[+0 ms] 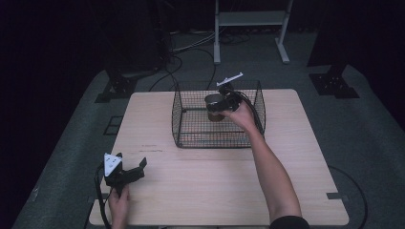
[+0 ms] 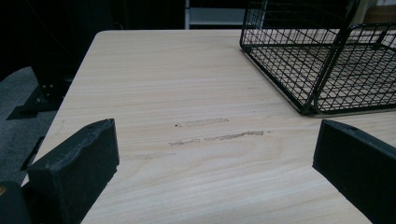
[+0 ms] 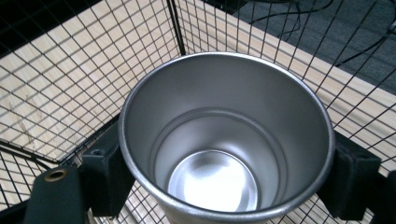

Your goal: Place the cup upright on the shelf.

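While my right gripper [image 1: 224,106] hangs over the wire basket [image 1: 191,138], its jaws are clamped on a steel cup [image 1: 215,107], one jaw on each side of the wall just under the rim; in the right gripper view the steel cup [image 3: 224,140] sits upright, mouth open toward the camera, empty, long axis running straight down toward the basket mesh; cup held above the basket floor, not resting on it as far as I can tell, toward the 1 o'clock part of the basket; the table [image 1: 215,191] carries the basket at its 12 o'clock side; my left gripper [image 1: 125,172] idles at the table's 8 o'clock corner, jaws spread wide with nothing between them, pointing toward 2 o'clock at the basket [image 2: 303,70]; right hand [image 1: 243,116] is the one on the job, left well apart from it; my guess is the coming move is straight down along the cup's axis; wire wall [image 3: 177,28] stands close at 12 o'clock of the cup, so the rim could snag there.
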Available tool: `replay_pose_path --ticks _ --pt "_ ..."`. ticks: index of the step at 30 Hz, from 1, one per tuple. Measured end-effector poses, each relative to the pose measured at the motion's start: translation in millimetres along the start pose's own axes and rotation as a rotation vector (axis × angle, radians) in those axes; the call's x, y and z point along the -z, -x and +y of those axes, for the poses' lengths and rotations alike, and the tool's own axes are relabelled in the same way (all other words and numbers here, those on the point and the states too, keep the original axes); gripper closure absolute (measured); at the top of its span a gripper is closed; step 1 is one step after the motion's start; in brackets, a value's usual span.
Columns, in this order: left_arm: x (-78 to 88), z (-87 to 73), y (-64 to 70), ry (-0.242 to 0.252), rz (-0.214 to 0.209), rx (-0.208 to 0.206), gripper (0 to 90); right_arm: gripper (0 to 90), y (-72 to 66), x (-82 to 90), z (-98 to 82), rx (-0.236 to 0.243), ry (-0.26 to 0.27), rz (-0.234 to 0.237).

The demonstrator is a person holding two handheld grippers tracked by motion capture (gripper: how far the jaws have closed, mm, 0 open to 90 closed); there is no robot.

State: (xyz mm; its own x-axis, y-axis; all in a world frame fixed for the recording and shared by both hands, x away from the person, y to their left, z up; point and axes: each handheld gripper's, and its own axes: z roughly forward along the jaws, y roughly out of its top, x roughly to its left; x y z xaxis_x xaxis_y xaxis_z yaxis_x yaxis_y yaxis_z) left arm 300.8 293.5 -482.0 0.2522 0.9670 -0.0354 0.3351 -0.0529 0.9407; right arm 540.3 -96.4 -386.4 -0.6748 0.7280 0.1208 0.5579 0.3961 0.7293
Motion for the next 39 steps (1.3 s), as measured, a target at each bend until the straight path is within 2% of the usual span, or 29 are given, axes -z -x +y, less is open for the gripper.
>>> replay_pose_path --ticks 11,25,33,39 --pt "-0.3 0.0 0.2 0.002 0.000 0.002 0.0 17.7 5.1 -9.3 -3.7 0.005 -0.047 0.012" --pt "-0.2 0.1 -0.6 0.002 -0.001 0.001 0.0 17.7 8.0 -15.0 -5.6 -0.001 -0.066 0.029" --pt "-0.4 0.0 -0.6 0.004 0.000 0.005 0.0 17.6 7.7 -22.1 -7.7 0.010 -0.097 0.031" --pt "-0.4 0.1 -0.6 0.003 -0.006 0.004 0.0 17.3 3.5 -28.9 -9.4 0.036 -0.127 0.030"
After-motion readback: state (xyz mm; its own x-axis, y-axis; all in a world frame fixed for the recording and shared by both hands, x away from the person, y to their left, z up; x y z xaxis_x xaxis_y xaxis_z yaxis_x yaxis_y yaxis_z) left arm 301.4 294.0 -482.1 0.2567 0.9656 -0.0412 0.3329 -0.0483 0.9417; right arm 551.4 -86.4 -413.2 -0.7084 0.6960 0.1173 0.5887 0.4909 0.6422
